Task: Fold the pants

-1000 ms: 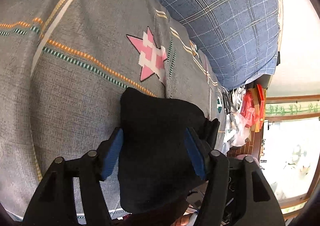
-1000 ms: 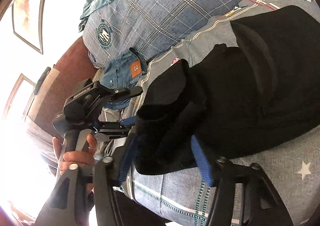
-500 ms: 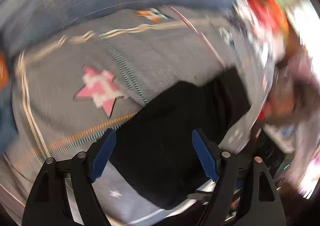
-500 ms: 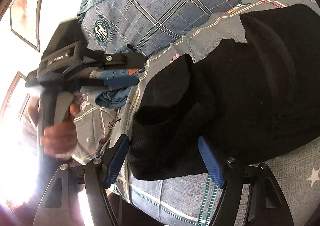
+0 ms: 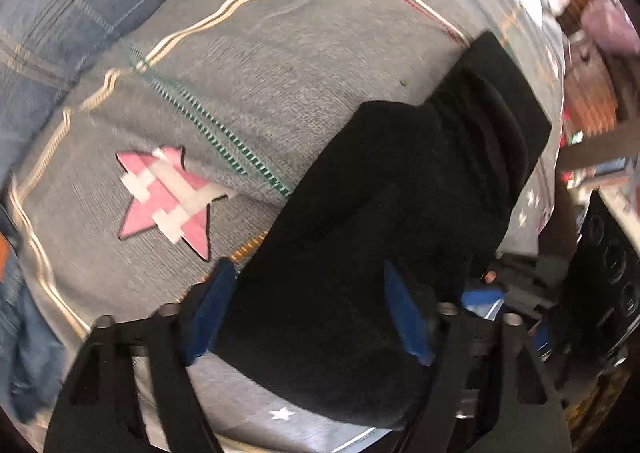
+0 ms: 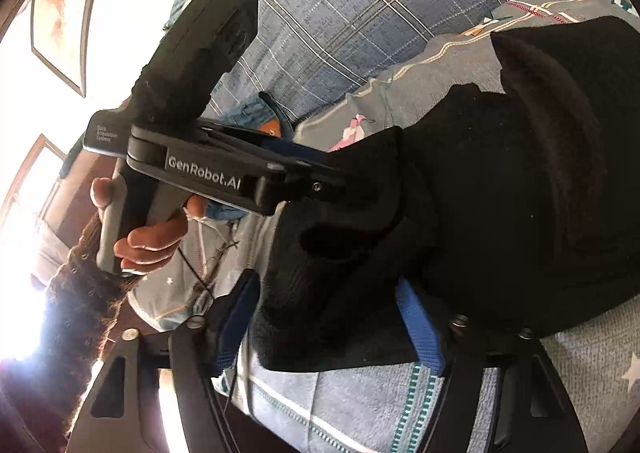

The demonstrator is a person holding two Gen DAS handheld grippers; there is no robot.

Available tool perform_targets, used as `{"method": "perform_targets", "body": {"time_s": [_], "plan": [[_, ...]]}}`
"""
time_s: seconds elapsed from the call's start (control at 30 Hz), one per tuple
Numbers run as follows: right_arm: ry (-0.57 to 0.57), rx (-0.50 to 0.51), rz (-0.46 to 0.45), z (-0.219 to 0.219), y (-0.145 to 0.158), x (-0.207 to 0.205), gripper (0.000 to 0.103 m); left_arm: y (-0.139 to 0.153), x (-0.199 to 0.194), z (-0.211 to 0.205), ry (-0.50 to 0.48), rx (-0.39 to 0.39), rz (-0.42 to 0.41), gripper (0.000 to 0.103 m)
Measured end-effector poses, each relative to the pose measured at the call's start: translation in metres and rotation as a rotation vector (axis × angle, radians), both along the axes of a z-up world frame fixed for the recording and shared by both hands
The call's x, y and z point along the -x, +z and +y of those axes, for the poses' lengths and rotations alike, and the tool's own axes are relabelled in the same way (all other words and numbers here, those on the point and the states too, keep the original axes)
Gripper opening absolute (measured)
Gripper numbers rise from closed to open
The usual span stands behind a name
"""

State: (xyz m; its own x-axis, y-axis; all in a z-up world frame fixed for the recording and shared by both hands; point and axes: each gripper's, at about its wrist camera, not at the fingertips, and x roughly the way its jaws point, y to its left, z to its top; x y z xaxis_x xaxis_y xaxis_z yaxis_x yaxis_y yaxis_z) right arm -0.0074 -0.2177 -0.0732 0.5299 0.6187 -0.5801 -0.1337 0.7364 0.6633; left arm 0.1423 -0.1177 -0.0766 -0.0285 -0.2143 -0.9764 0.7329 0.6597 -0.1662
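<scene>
your left tool (image 5: 308,309) gapes wide over the black pants (image 5: 400,213) at lower centre; your right tool (image 6: 328,321) spreads wide around their bunched end.

My left hand-held gripper (image 5: 304,313) has its jaws spread wide, blue pads (image 5: 208,313) apart. My right hand-held gripper (image 6: 328,325) is spread wide too. From the right wrist view, my left hand (image 6: 140,237) wraps the left unit's handle, fingers curled, knit sleeve (image 6: 80,293) at the wrist.
</scene>
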Motion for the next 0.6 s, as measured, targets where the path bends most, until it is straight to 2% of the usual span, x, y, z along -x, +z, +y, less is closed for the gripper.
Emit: {"method": "perform_targets", "body": {"time_s": [0.1,0.17,0.23,0.27,0.3,0.4,0.6], "plan": [[0.001,0.018,0.011,0.004,-0.003,-0.005,0.041,0.005,0.007,0.009,0.044,0.040,-0.035,0.051],[0.003,0.023,0.012,0.003,-0.002,-0.007,0.023,0.011,0.012,0.017,0.085,0.080,-0.050,0.037],[0.003,-0.011,0.008,-0.003,0.001,-0.007,0.019,0.022,0.017,0.028,0.131,0.138,-0.056,0.033],[0.003,-0.035,-0.001,-0.008,0.006,-0.005,0.018,0.028,0.020,0.038,0.148,0.167,-0.054,0.027],[0.006,-0.042,-0.009,-0.010,0.010,-0.003,0.018,0.034,0.021,0.041,0.162,0.212,-0.035,0.026],[0.010,-0.056,-0.066,-0.019,0.031,0.008,0.018,0.060,0.033,0.043,0.191,0.297,-0.046,0.026],[-0.068,-0.098,-0.183,-0.064,0.069,0.034,0.018,0.100,0.036,-0.008,0.198,0.410,-0.046,0.026]]}}
